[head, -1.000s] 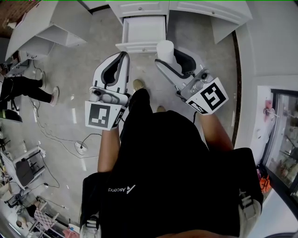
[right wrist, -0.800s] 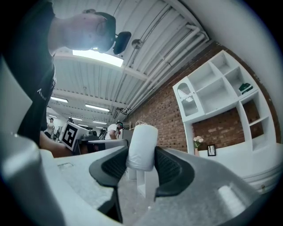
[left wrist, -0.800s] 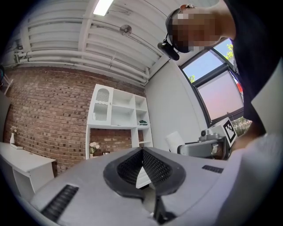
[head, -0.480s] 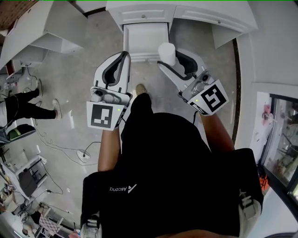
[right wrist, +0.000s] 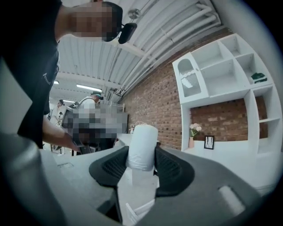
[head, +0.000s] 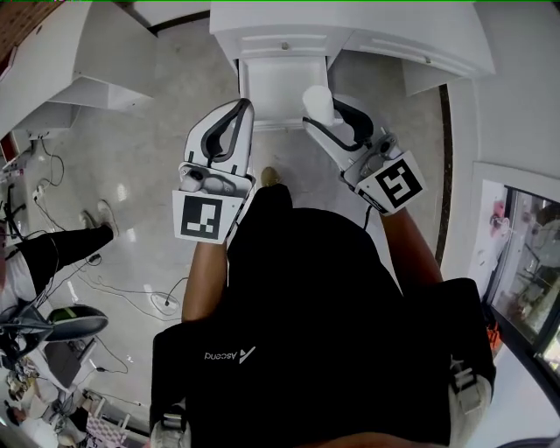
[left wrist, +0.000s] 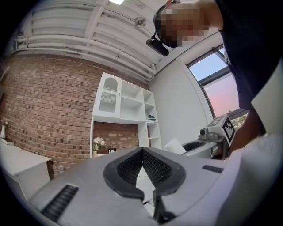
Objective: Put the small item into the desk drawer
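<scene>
In the head view my right gripper (head: 324, 110) is shut on a small white cylinder (head: 318, 101), which hangs over the front right corner of the open white desk drawer (head: 278, 83). The right gripper view shows the cylinder (right wrist: 142, 148) upright, pinched between the two black pads of that gripper (right wrist: 141, 162). My left gripper (head: 246, 107) hovers at the drawer's front left corner, jaws meeting at the tips with nothing between them. The left gripper view shows the same gripper (left wrist: 142, 151), its pads touching.
The drawer belongs to a white desk (head: 289, 24) at the top of the head view. White shelving (head: 87, 66) stands at the left, a glass-fronted cabinet (head: 525, 262) at the right. A bystander's leg (head: 52, 249) and cables (head: 166, 302) are on the floor at the left.
Both grippers have come forward to the drawer, and the cylinder now overlaps its front right corner instead of hanging short of it. The bystander has drifted lower left.
</scene>
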The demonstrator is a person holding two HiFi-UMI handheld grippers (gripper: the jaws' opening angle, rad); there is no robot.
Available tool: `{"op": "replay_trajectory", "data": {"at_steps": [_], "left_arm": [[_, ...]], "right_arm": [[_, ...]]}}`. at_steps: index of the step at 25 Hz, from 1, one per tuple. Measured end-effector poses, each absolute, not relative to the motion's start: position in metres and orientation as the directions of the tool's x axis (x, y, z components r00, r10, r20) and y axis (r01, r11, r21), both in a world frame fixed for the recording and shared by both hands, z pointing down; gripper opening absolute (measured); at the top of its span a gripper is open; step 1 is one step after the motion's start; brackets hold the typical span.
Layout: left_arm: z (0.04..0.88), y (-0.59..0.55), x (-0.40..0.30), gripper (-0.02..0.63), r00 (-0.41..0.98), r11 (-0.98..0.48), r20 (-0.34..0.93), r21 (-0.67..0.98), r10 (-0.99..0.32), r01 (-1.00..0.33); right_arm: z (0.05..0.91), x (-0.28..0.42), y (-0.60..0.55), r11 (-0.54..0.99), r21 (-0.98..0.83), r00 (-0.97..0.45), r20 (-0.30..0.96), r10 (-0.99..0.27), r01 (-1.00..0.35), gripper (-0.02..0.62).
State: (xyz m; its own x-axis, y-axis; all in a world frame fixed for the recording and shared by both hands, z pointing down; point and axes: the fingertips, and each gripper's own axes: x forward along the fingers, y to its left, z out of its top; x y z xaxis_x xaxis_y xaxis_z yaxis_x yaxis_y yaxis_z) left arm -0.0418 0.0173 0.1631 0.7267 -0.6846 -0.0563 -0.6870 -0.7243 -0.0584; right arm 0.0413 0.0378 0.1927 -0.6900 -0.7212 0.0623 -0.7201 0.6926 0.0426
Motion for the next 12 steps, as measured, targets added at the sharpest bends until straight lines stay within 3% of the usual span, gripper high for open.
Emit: {"op": "replay_trajectory", "data": {"at_steps": [12], "left_arm": [[0.223,-0.072,-0.064,-0.002,0.73,-0.731,-0.026,0.007,-0.682,-0.683]], "right_arm": [[0.267,0.008,-0.059,0.678,0.041,-0.645,0.273,-0.714,-0.734,0.181]]}}
